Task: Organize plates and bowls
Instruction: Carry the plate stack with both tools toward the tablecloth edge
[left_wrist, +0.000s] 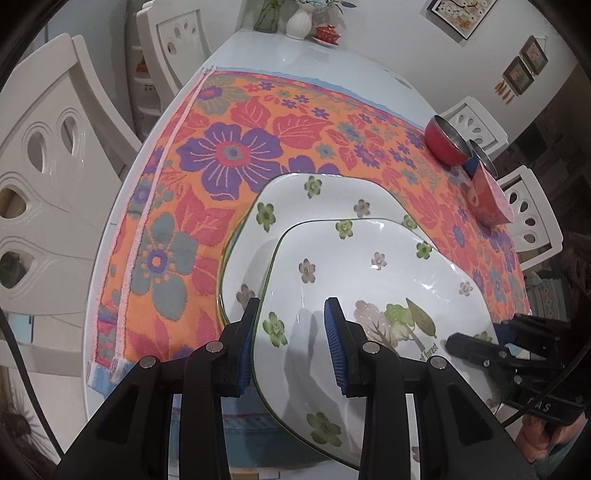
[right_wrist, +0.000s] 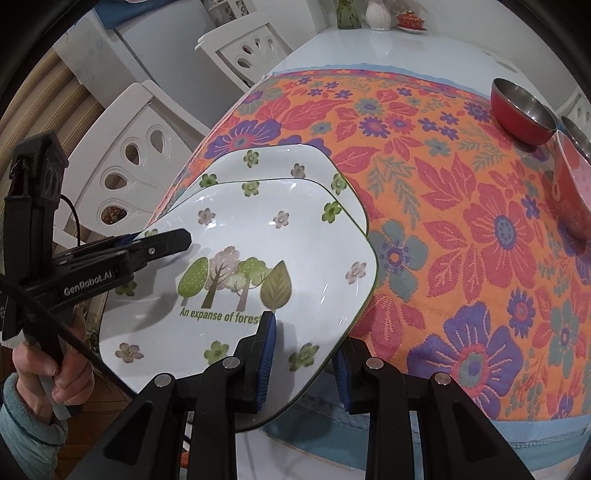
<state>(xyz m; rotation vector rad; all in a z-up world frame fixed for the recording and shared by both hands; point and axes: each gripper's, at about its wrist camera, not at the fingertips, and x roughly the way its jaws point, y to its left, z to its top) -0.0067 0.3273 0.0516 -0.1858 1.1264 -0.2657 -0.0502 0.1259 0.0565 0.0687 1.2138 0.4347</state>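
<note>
A: Where do the plates sit?

B: Two white square plates with green and pink flowers lie near the front edge of the tabletop (right_wrist: 369, 48), on a bright floral cloth (right_wrist: 461, 229). The upper plate (right_wrist: 258, 229), printed with trees and the words "An expanse of forest", lies over the lower plate (right_wrist: 273, 162), shifted toward the front, and its near side juts out past the cloth's edge.

A: And the left gripper?

B: The left gripper (left_wrist: 291, 343) straddles the upper plate's rim, one blue pad outside the edge, the other over the plate's face, with a clear gap between them. Whether either pad touches the plate cannot be told.

A: The right one?

B: The right gripper (right_wrist: 306, 354) stands likewise at the plate's near corner: one finger above the plate, the other below its edge, parted. Seen from the left wrist view, its fingers reach over the plate's right side.

A: The bowls?

B: A red bowl (right_wrist: 524, 110) with a steel inside sits at the cloth's far right. Just beside it are a second steel-lined bowl (left_wrist: 482, 157) and a tilted red-and-pink bowl (left_wrist: 491, 199).
</note>
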